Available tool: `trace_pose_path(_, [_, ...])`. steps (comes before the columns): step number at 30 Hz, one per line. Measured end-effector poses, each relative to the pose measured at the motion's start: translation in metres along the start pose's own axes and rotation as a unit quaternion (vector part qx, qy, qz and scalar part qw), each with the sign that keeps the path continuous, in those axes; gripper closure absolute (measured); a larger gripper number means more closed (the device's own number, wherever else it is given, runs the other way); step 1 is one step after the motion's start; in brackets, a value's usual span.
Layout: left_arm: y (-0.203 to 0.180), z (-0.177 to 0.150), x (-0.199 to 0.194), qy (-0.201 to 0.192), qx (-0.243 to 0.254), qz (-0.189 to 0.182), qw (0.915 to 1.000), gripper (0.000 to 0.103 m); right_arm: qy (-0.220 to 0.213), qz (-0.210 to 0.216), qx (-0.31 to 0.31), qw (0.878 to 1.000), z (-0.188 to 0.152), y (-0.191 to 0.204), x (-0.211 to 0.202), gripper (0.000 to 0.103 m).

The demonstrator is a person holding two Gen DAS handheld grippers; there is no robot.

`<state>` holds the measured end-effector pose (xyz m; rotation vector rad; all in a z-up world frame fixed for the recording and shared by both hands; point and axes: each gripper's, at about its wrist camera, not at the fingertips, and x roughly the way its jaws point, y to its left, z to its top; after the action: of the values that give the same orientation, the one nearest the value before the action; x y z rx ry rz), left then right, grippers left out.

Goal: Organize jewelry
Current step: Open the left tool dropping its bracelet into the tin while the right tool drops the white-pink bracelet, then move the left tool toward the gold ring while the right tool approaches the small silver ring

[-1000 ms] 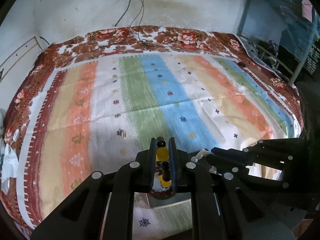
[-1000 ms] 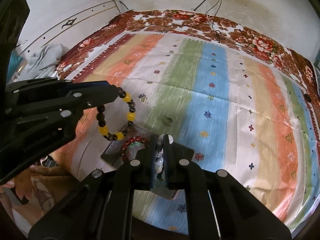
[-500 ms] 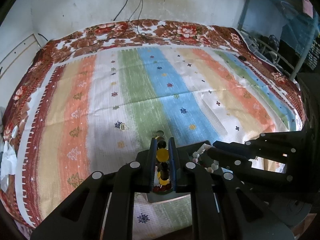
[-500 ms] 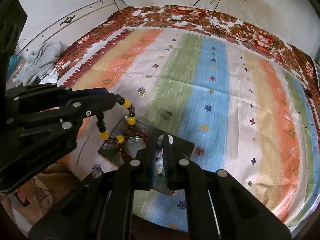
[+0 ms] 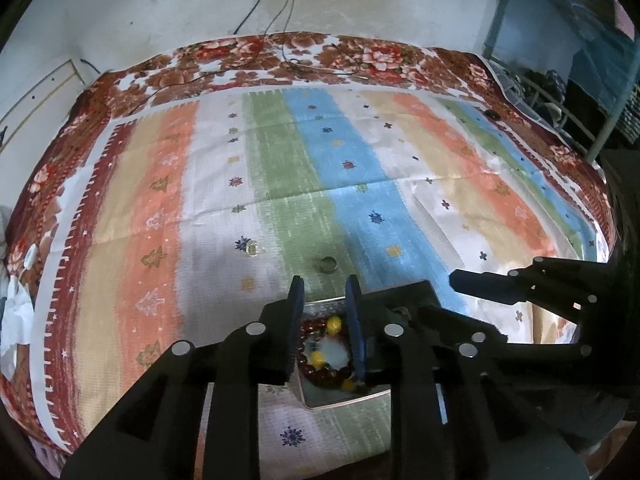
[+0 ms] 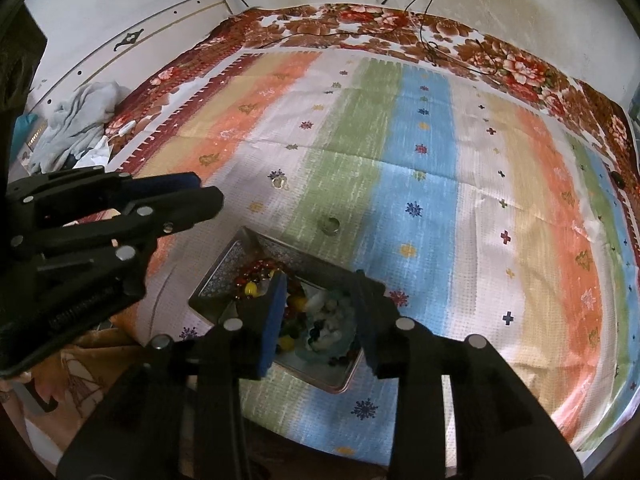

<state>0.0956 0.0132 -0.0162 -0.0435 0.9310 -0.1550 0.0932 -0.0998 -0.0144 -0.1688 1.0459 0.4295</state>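
With both sets of jaws just opened and empty, the left gripper (image 5: 325, 292) and right gripper (image 6: 320, 292) hover over the tray (image 6: 224, 268) at lower centre, seemingly holding beaded bracelets (image 6: 256, 270); 2 rings (image 6: 329, 225) lie on the bed (image 6: 424, 184) beyond.

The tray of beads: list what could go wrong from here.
1. Both claws have just been opening over the tray, and the left claw and right claw sit close together, so they might bump as they lift away.
2. The bracelets are heaped, so a fingertip could snag a strand and drag it out.
3. Two rings, one near the tray and one farther off, lie loose on the bedspread and could be knocked away.
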Motion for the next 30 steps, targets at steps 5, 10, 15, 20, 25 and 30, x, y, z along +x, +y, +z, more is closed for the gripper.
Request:
trace_pose_path(5, [0.016,0.003,0.002,0.003,-0.016,0.006,0.9999,0.074,0.001,-0.006,0.011,1.000,0.003,-0.008,0.002,0.059])
trace_pose_path(10, [0.036,0.009,0.014,0.017,-0.029,0.021,0.9992,0.068,0.008,-0.011,0.015,1.000,0.012,-0.015,0.012,0.059])
trace_pose_path(15, [0.049,0.014,0.030,0.035,-0.030,0.032,0.9984,0.062,0.025,-0.019,0.011,0.999,0.024,-0.019,0.029,0.057])
trace_pose_path(20, [0.063,0.020,0.053,0.062,-0.040,0.036,0.9966,0.059,0.050,-0.015,0.013,0.999,0.035,-0.028,0.052,0.054])
trace_pose_path(25, [0.066,0.029,0.071,0.077,-0.042,0.032,0.9956,0.059,0.065,-0.006,0.005,0.998,0.042,-0.027,0.066,0.054])
trace_pose_path(30, [0.066,0.037,0.096,0.096,-0.028,0.046,0.9939,0.058,0.085,-0.018,-0.014,0.996,0.051,-0.024,0.089,0.054])
